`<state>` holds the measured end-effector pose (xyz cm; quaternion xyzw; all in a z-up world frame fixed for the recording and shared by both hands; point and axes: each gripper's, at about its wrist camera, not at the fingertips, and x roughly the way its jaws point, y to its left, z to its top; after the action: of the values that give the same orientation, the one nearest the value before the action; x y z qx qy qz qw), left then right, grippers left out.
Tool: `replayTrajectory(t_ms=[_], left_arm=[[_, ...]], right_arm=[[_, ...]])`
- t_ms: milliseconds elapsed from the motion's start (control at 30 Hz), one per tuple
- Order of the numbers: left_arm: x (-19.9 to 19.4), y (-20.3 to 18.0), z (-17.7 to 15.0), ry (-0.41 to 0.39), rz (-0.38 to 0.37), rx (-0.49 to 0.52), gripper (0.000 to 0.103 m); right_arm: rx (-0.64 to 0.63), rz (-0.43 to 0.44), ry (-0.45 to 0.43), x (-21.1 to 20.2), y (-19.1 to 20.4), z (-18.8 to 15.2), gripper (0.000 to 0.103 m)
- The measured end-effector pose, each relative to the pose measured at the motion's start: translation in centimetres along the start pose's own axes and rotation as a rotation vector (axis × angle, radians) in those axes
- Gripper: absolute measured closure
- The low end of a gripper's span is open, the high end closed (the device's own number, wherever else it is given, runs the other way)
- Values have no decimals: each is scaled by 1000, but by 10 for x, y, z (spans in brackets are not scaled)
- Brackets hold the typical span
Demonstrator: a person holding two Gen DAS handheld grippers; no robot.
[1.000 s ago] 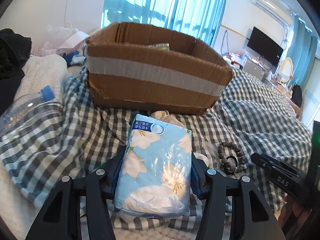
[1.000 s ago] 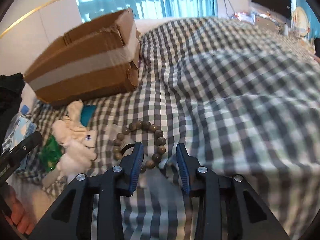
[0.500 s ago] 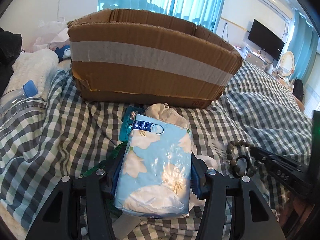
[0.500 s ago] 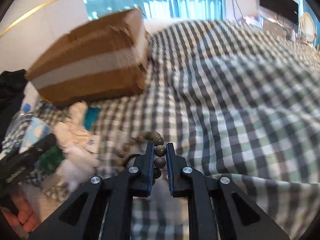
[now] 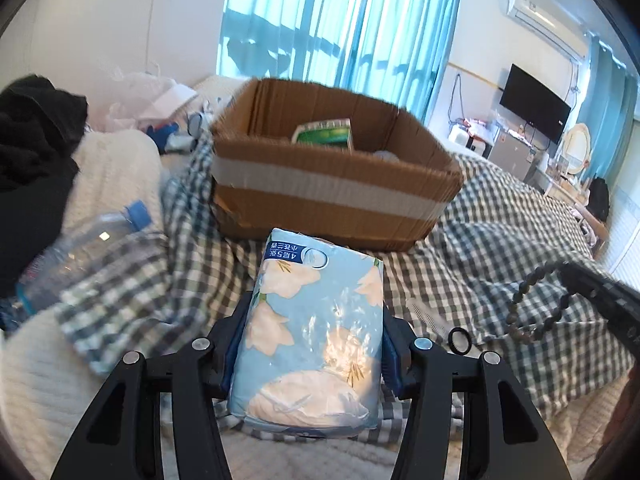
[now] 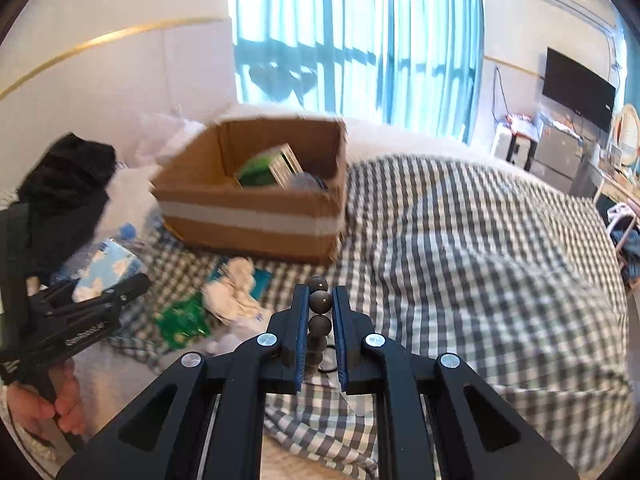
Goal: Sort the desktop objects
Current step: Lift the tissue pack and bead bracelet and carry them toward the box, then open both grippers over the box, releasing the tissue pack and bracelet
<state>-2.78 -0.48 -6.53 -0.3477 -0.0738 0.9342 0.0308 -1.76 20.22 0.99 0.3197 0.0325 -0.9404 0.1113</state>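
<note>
My left gripper (image 5: 316, 340) is shut on a blue floral tissue pack (image 5: 316, 332) and holds it above the checked bedspread, short of the open cardboard box (image 5: 332, 196). My right gripper (image 6: 320, 308) is shut on a dark bead bracelet (image 6: 320, 312), lifted off the bed; the bracelet (image 5: 536, 308) hangs from it at the right of the left wrist view. The box (image 6: 256, 208) holds a green carton (image 6: 268, 168). The left gripper with the tissue pack (image 6: 108, 268) shows at the left of the right wrist view.
A plastic water bottle (image 5: 84, 248) lies left of the box. A white cloth (image 6: 236, 296), a green packet (image 6: 184, 320) and a teal item (image 6: 260, 280) lie on the bedspread before the box. A small black ring (image 5: 460, 340) lies on the bed. Black clothing (image 5: 32, 140) is piled far left.
My right gripper closed on the bead bracelet and lifted it off the bed. My left gripper rose with the tissue pack, so the inside of the box now shows.
</note>
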Motion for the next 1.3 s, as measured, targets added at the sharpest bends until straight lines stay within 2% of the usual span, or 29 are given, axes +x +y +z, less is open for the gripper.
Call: replayTrajectory(t_ms=[267,433,567,800,967,1167,1300], left_arm=[[-54,2,36,-82,2,-4,47],[-72,1,69,-125,10,22,47],[-73,1,96,-142,8,33,47],[-47,-5,145,-162,12,73,47],[1,-6,175,-158,15,80,47],[73,-1,185,-96,33,54,47],[104,4,178,-67,49,54,47]], right_arm=[[-118,8,-90,-54,32,41,92],[-131,53,-114,-63,42,71,92],[-183,54,-131,-54,57,99,92],[-225,74,-125,-2,72,145,92],[-186,115,-94,59,72,167,92],[-135,138,-18,137,64,165,92],[-87,124,19,166,51,162,92]])
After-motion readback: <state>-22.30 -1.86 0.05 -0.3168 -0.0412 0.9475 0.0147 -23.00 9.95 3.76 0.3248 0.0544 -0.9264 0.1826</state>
